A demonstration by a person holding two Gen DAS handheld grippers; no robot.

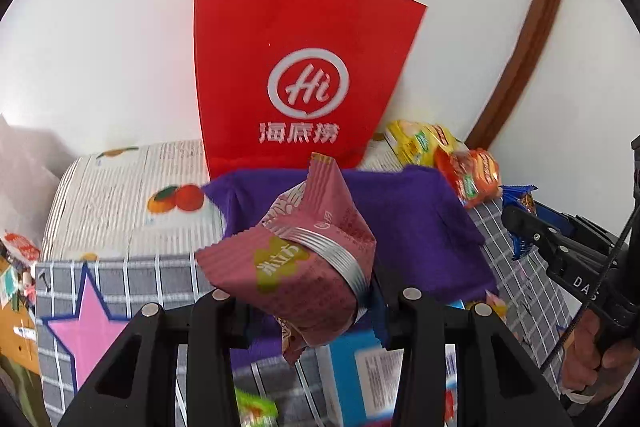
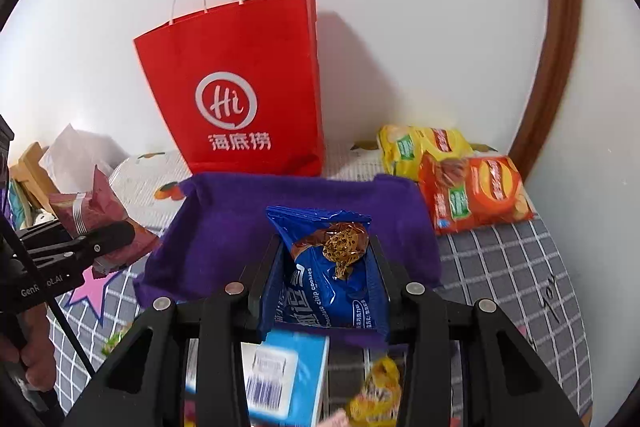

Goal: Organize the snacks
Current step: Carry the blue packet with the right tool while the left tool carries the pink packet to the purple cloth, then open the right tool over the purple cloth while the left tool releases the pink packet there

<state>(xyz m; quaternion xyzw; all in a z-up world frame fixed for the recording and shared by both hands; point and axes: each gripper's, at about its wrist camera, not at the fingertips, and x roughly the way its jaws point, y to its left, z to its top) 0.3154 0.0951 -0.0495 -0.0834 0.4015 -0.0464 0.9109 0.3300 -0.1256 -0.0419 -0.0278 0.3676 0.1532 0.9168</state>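
The left claw (image 1: pixel 308 301) is pinching a pink snack packet (image 1: pixel 304 259) above the purple cloth tray (image 1: pixel 420 219). The right claw (image 2: pixel 326 291) is pinching a blue cookie packet (image 2: pixel 328 267) over that tray, in front of the red paper bag (image 2: pixel 240 87).

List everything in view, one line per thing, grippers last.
red paper bag: one, red with white handles, upright against the wall
purple cloth: one, purple, on the table before the bag
chip packs: two, yellow and orange, right of the cloth
pink snack packet: one, pink, in the left gripper
blue cookie packet: one, blue, in the right gripper
blue box: one, blue, near edge, blurred
left gripper: black, shut on the pink packet
right gripper: black, shut on the cookie packet
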